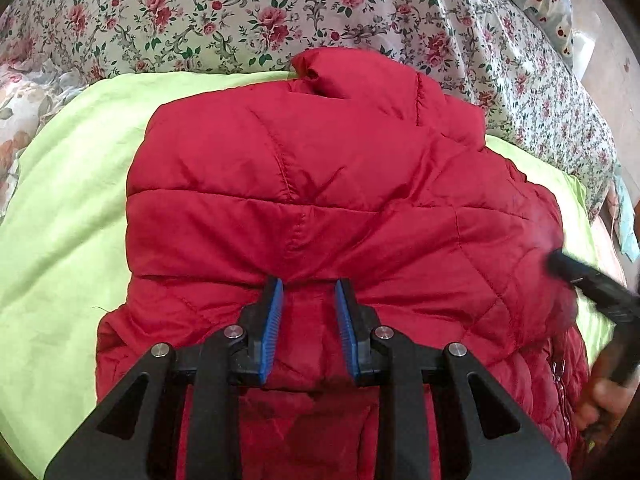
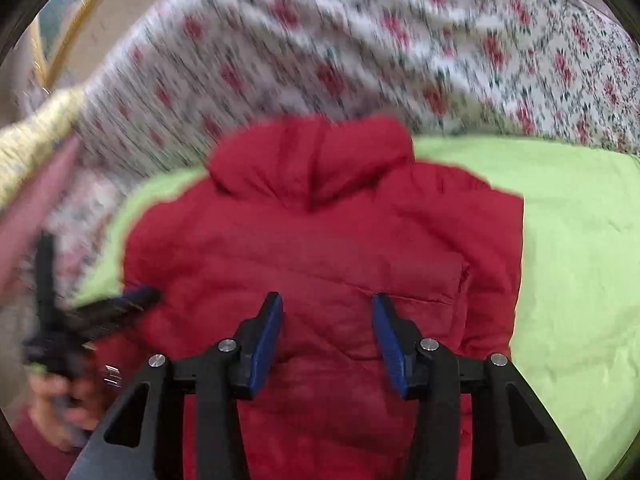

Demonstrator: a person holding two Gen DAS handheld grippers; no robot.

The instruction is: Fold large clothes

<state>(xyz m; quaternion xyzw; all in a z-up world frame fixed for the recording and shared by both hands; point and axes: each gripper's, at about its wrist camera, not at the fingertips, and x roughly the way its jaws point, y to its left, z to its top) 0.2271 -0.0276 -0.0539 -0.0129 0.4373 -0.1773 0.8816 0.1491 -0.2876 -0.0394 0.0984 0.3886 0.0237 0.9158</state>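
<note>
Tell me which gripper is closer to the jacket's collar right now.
Hard to call, roughly equal. The left gripper hangs open over the red jacket at its lower back, the collar far ahead. The right gripper hangs open likewise, on the jacket's other side.

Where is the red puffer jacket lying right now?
The red puffer jacket fills the centre of both wrist views, lying on the lime-green sheet, collar toward the floral bedspread.
</note>
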